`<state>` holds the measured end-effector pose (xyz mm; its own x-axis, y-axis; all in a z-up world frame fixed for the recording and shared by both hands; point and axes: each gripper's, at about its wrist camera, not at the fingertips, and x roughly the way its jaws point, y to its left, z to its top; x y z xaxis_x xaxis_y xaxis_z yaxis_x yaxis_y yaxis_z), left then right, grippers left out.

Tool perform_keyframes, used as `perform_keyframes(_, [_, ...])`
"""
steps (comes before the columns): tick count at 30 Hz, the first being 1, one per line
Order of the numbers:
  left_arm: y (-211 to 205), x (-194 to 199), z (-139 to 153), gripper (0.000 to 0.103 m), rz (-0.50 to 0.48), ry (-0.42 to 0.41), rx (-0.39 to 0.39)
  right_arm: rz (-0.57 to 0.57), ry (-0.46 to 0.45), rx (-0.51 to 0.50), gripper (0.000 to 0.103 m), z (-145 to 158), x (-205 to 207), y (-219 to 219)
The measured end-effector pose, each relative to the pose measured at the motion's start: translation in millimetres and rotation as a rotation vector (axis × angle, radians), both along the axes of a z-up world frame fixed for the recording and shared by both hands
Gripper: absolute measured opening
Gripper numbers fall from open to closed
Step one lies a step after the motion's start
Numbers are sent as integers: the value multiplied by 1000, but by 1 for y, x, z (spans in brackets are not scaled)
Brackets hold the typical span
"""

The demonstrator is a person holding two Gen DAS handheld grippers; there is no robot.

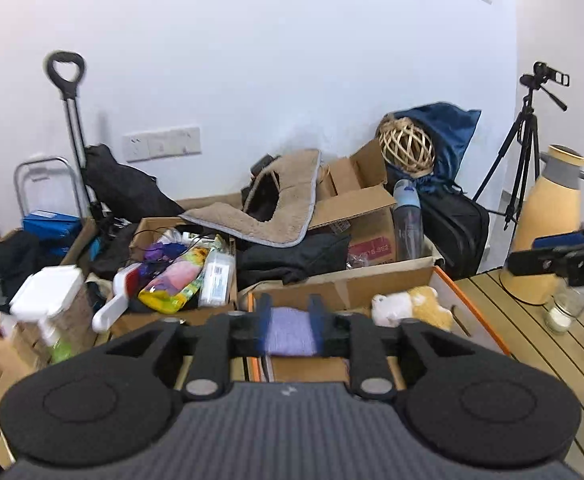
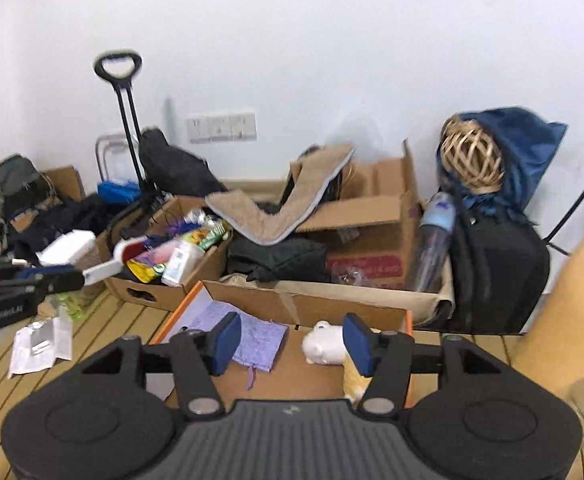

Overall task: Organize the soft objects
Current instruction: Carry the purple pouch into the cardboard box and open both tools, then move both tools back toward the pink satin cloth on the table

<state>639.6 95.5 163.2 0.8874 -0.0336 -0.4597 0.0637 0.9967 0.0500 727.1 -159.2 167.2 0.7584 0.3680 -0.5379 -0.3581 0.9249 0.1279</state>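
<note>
Two grippers are hovering above an orange-rimmed box (image 2: pixel 409 322) of soft things.

Both the left gripper (image 1: pixel 290 330) and right gripper (image 2: pixel 290 344) are standing released, gripping nothing. The purple cloth (image 2: pixel 252 340) and plush toy (image 2: pixel 325 346) are lying below, inside. Placing seems finished; next, likely finding another soft item.

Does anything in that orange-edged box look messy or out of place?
The purple cloth lies rumpled, one corner hanging toward the box floor rather than folded flat. The white plush lies tipped on its side against the yellow plush. Nothing looks spilled or torn.
</note>
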Motion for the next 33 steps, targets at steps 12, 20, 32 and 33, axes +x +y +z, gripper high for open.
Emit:
perform_keyframes(12, [-14, -252, -67, 85, 128, -325, 93, 60, -342, -139, 66, -56, -250, -39])
perform_keyframes(20, [-22, -364, -92, 103, 137, -377, -8, 91, -455, -165, 92, -98, -380, -32])
perform_keyframes(32, [-21, -356, -144, 103, 97, -195, -43, 13, -275, 7, 92, -158, -420, -32])
perform_keyframes(33, [-20, -349, -149, 103, 99, -179, -42, 4, -267, 24, 92, -160, -414, -34])
